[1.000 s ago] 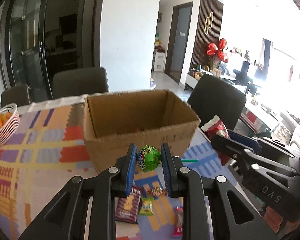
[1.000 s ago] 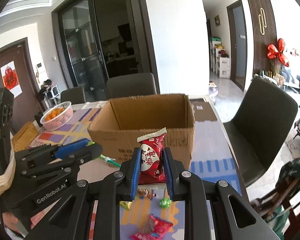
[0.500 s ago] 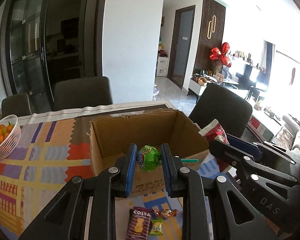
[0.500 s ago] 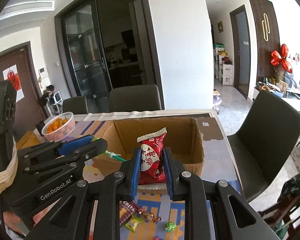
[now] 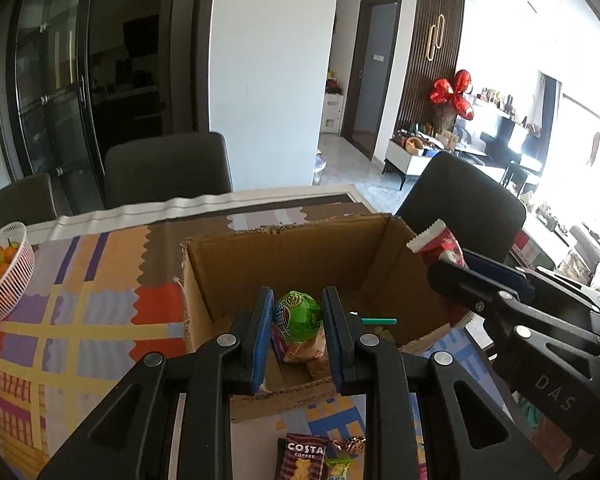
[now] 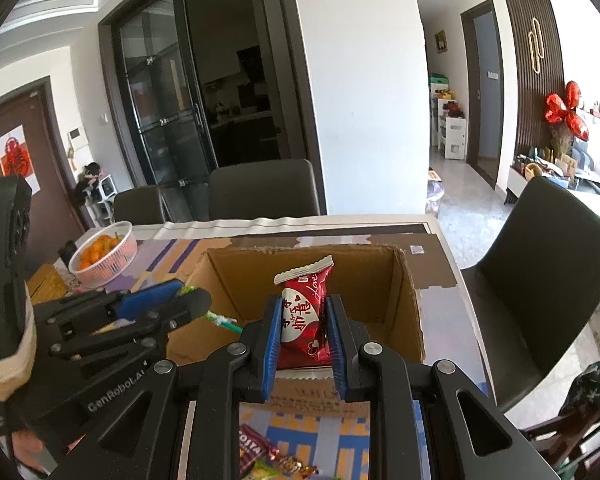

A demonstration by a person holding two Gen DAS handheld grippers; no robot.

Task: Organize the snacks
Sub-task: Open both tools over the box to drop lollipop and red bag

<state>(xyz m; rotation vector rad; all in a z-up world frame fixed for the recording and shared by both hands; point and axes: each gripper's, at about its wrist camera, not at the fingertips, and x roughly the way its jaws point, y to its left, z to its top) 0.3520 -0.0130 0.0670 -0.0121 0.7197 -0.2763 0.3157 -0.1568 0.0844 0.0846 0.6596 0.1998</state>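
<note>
Two claws hang side by side over the near rim of the open brown cardboard box, each clamped on one snack. The left claw pinches a round lollipop in a green wrapper, its thin green stick jutting toward the right of the frame. The right claw grips a red foil packet with white lettering, standing upright, long axis vertical, its crimped white end on top.

In both wrist views the box's hollow lies straight ahead of and below the blue pads, so each snack already sits above the opening; the drop turns on that. Neither hand looks clearly nearer. The right claw's packet shows at the right edge of the left view, beside the box's right wall.

Compared with a second ago, the box has slid lower in both frames, its inside now opening under the snacks instead of its front wall facing them. Loose wrapped sweets remain on the patterned worktop, lower centre of the frame.
</note>
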